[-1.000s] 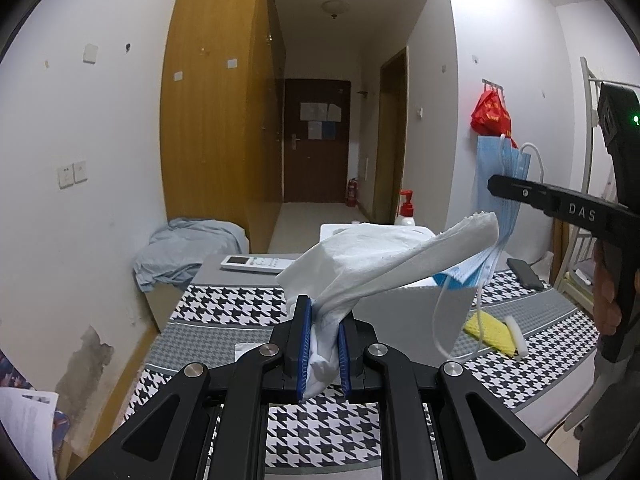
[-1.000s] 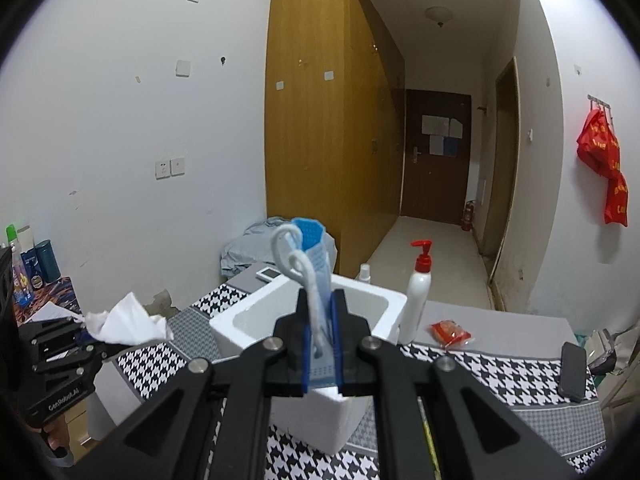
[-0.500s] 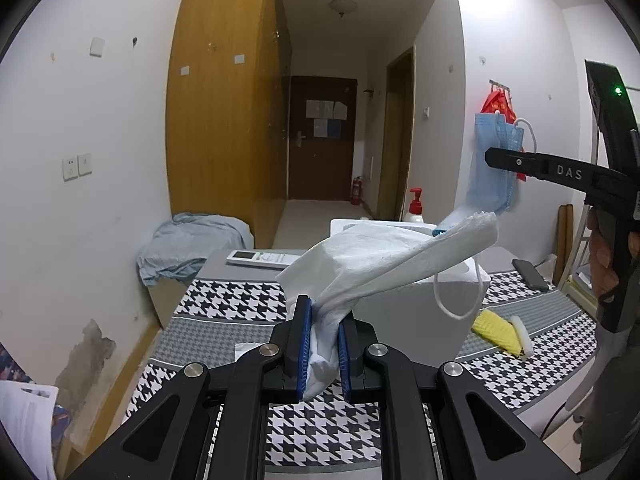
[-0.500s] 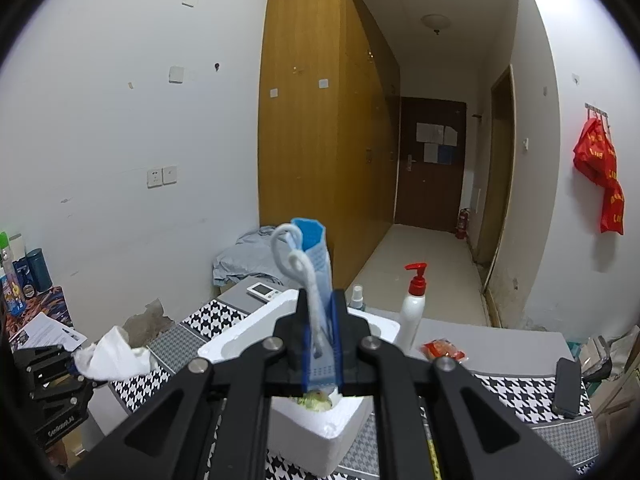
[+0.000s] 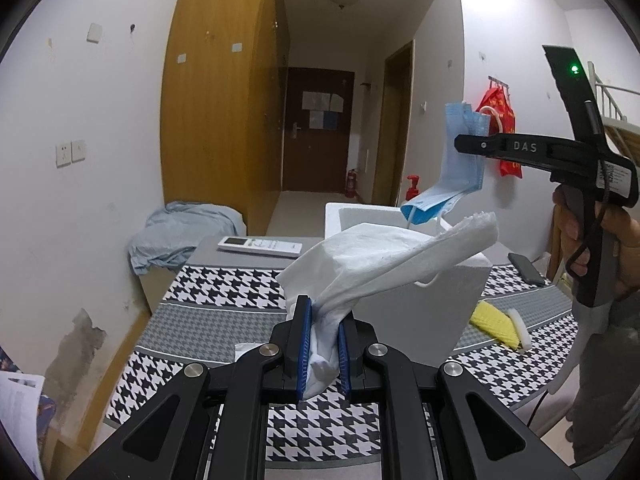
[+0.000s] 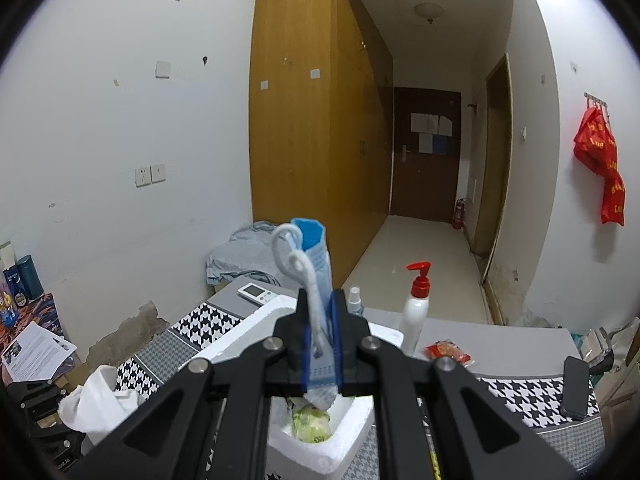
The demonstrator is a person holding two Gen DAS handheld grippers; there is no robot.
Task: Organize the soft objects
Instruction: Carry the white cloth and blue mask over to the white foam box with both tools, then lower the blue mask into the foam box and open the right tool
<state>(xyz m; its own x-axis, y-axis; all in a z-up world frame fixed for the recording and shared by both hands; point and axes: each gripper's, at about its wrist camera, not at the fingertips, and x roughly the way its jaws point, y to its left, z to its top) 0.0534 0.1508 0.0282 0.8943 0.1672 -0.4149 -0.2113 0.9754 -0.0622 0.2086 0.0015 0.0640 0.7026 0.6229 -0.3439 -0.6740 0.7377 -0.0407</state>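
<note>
Left claw (image 5: 323,347) clenched on crumpled white tissue (image 5: 384,256) – right claw (image 6: 320,338) grips blue pleated face mask (image 6: 316,256) above open white foam box (image 6: 344,446).

Right hand-held gripper (image 6: 322,344) w/ blue mask (image 5: 460,152) rose higher, now over foam box (image 5: 452,280).

Left wrist camera looked forward along its fingers over the foam box (image 5: 420,280) at frame centre, close, right wrist camera looked steeply down into it (image 6: 320,440), both shared hallway door (image 5: 316,128).
</note>
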